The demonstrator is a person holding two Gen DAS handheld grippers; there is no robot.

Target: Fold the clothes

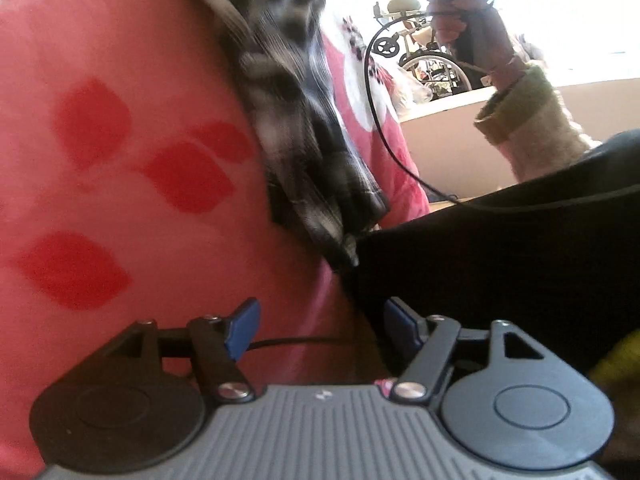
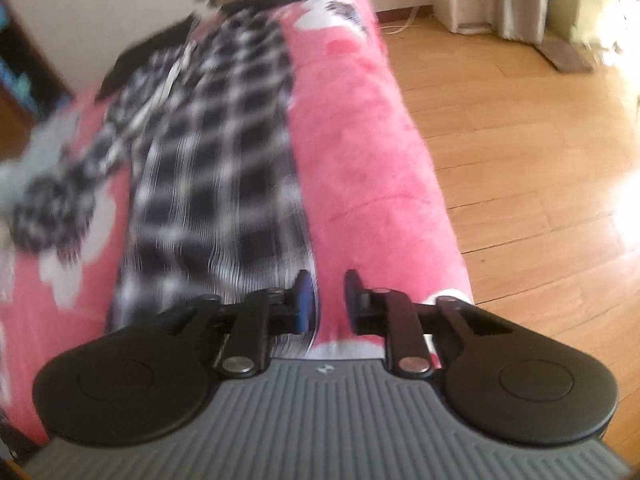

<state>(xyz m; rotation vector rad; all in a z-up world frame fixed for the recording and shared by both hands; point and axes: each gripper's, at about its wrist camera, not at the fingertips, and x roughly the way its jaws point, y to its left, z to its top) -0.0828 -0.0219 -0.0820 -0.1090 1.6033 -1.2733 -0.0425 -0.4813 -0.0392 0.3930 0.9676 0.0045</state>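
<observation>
Two tongs: both free of cloth.
Left tongs (image 1: 318,326): pads wide apart, nothing between.
Right tongs (image 2: 325,300): narrow gap, empty, just beside shirt's near right edge.
Shirt (image 2: 212,184): black-and-white check, stretched lengthwise on pink blanket (image 2: 360,168), far sleeve bunched left.
Handling: probably light, limp, slides easily; I'd pinch hem corners.

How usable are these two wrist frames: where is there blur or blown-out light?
Left wrist view: the checked shirt is smeared by motion, the window area is blown out white, and the left gripper is sharp. Right wrist view: the shirt and pink blanket are blurred, with glare on the wooden floor.
</observation>
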